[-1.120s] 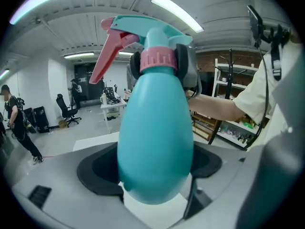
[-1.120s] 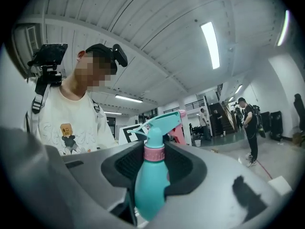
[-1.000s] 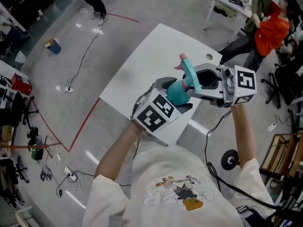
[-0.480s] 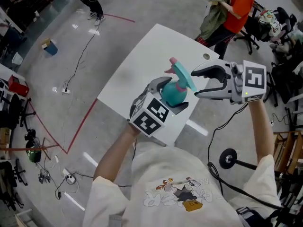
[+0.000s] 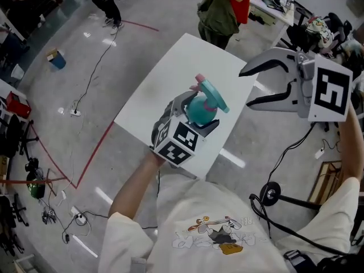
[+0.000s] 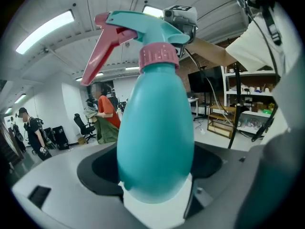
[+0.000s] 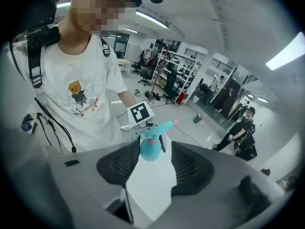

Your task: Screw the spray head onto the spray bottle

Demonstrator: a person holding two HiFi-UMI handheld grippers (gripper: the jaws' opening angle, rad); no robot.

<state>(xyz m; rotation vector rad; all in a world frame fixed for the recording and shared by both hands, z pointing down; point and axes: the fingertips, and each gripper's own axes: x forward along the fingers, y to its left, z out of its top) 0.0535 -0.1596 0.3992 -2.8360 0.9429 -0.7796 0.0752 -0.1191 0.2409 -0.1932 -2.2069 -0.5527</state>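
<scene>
Spray bottle [image 6: 155,137], spray head [image 6: 143,30] fitted, clamped in left gripper [image 5: 198,114]; right gripper [image 5: 245,88] empty, jaws just opened wide.

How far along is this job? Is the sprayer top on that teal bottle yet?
It looks nearly done. The spray head sits on the spray bottle, with its pink collar down on the neck and no gap showing. In hand: the left claw grips the bottle. The right claw has just opened, is empty, and stands apart from the bottle. Left: perhaps setting it down. How tight the collar is, I cannot tell.
</scene>
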